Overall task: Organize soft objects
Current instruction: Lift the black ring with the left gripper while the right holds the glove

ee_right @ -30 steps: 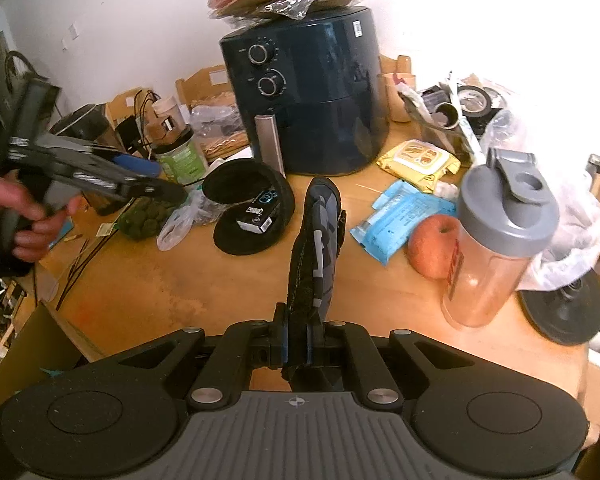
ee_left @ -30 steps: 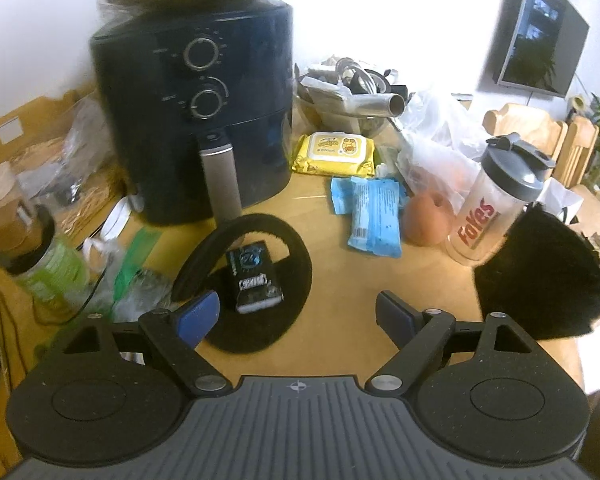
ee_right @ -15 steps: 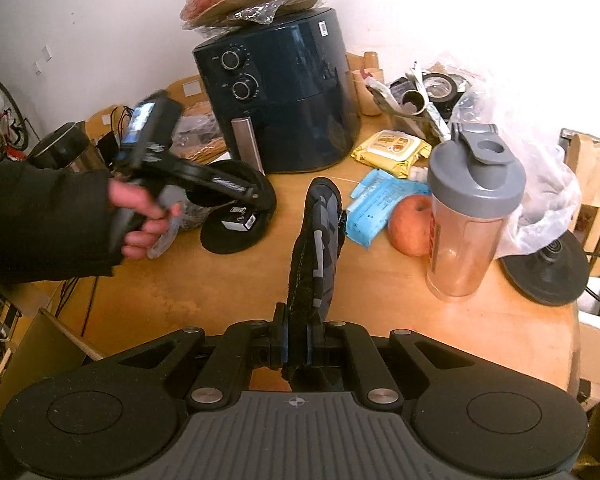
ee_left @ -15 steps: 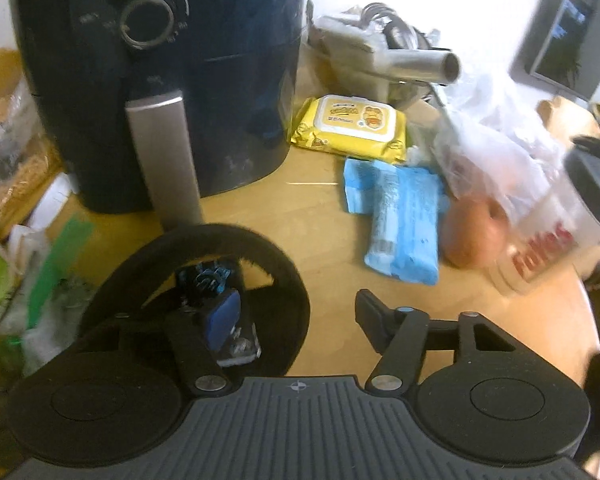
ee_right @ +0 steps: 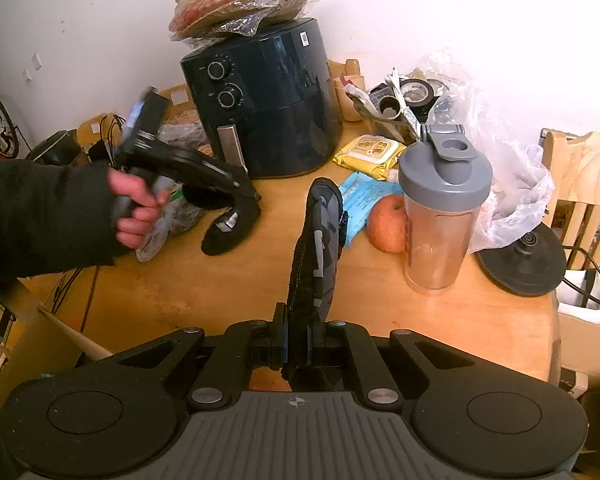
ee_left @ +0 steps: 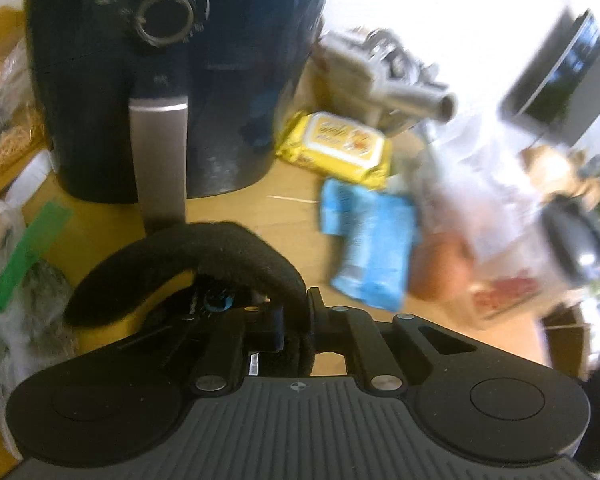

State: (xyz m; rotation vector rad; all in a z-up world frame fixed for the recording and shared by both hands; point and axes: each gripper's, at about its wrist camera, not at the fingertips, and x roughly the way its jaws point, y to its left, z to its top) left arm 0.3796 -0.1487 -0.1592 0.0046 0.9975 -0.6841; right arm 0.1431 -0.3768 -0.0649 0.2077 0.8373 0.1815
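Observation:
My left gripper is shut on the rim of a black fleece hat that lies in front of the air fryer, and the rim is pulled up. A small dark package sits inside the hat. In the right wrist view the left gripper pinches the hat on the table. My right gripper is shut on a black and grey glove that stands upright above the table.
A dark air fryer stands at the back of the wooden table. A shaker bottle, an apple, blue packets, a yellow wipes pack, plastic bags and a kettle base crowd the right side.
My left gripper moved forward and down onto the hat, then shut on its rim and lifted it. My right gripper rose and drew back with the glove.

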